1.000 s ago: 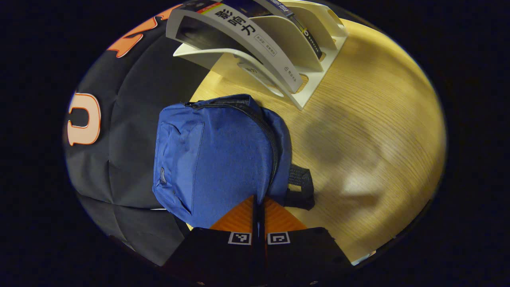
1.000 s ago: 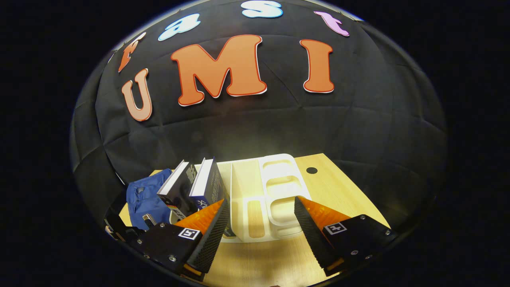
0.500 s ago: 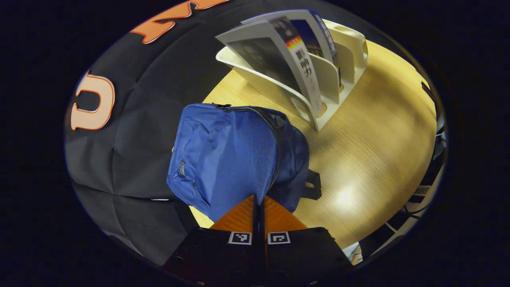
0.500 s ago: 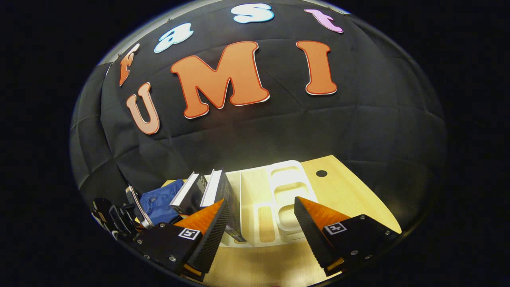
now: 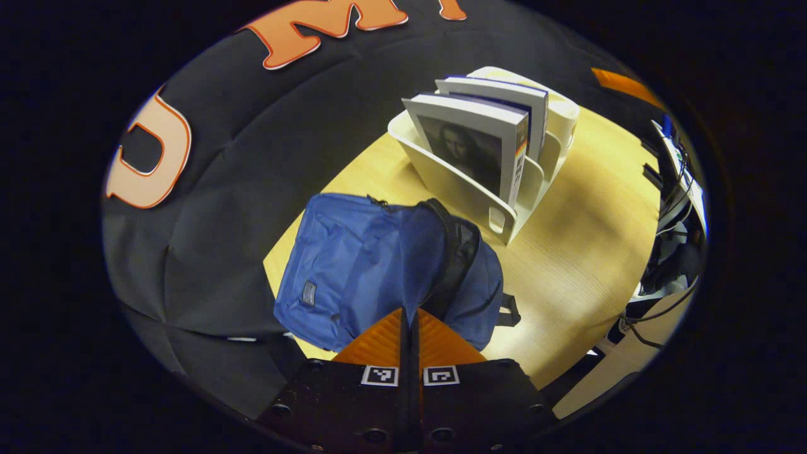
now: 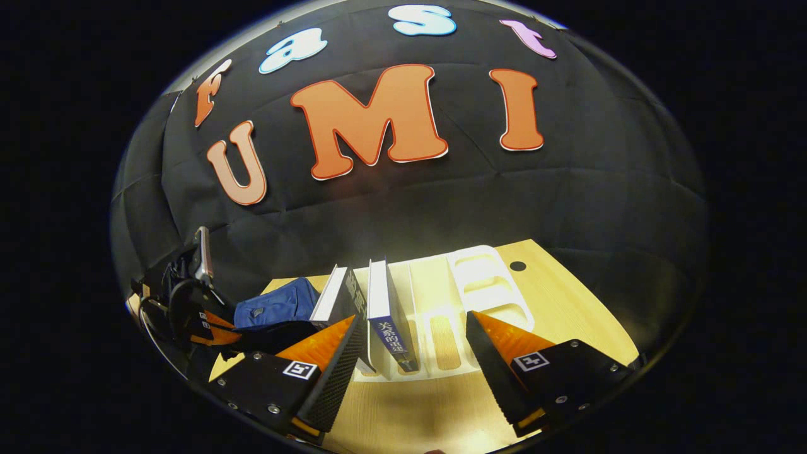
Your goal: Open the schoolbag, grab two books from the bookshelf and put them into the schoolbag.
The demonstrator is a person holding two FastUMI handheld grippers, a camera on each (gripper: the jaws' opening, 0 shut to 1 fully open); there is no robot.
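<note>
Schoolbag (image 5: 353,265) zip now gaping (toward bookshelf (image 5: 470,195)); books (image 5: 479,142) upright.

Left tongs (image 5: 410,321) hide what they pinch on schoolbag (image 5: 353,271).

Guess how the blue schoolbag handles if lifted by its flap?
Probably floppy: the schoolbag is creased cloth, slumped on the table. Likely light, since it looks flat and unfilled. The flap may just peel up where the left gripper pinches it, so the body could lag behind.
</note>
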